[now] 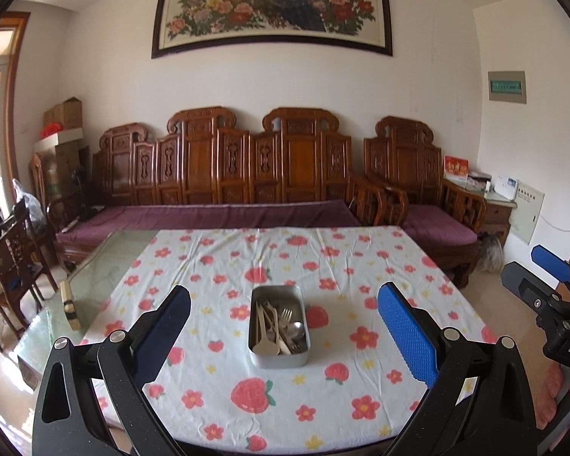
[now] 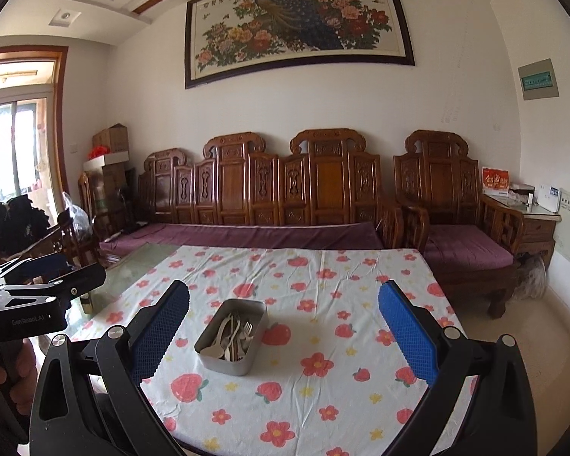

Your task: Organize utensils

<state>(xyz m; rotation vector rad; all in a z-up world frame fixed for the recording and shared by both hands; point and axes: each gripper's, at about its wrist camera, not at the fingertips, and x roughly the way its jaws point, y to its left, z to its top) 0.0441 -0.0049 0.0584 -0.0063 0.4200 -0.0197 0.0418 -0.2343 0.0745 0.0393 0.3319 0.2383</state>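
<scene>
A rectangular metal tin (image 1: pixel 260 359) stands in the middle of the table and shows in the right wrist view too (image 2: pixel 212 364). It holds mixed utensils (image 1: pixel 279 326): pale spoons, a fork, metal spoons, also seen from the right wrist (image 2: pixel 231 336). My left gripper (image 1: pixel 285 321) is open, above the near table edge, with the tin between its fingers in view. My right gripper (image 2: pixel 284 319) is open, near and right of the tin, and also shows in the left wrist view (image 1: pixel 543 277).
The table wears a strawberry and flower cloth (image 1: pixel 323 266) (image 2: pixel 323 380); bare glass top (image 1: pixel 106 266) shows at its left. A carved wooden sofa (image 1: pixel 247 174) with purple cushions stands behind it. Wooden chairs (image 1: pixel 11 266) stand at the left.
</scene>
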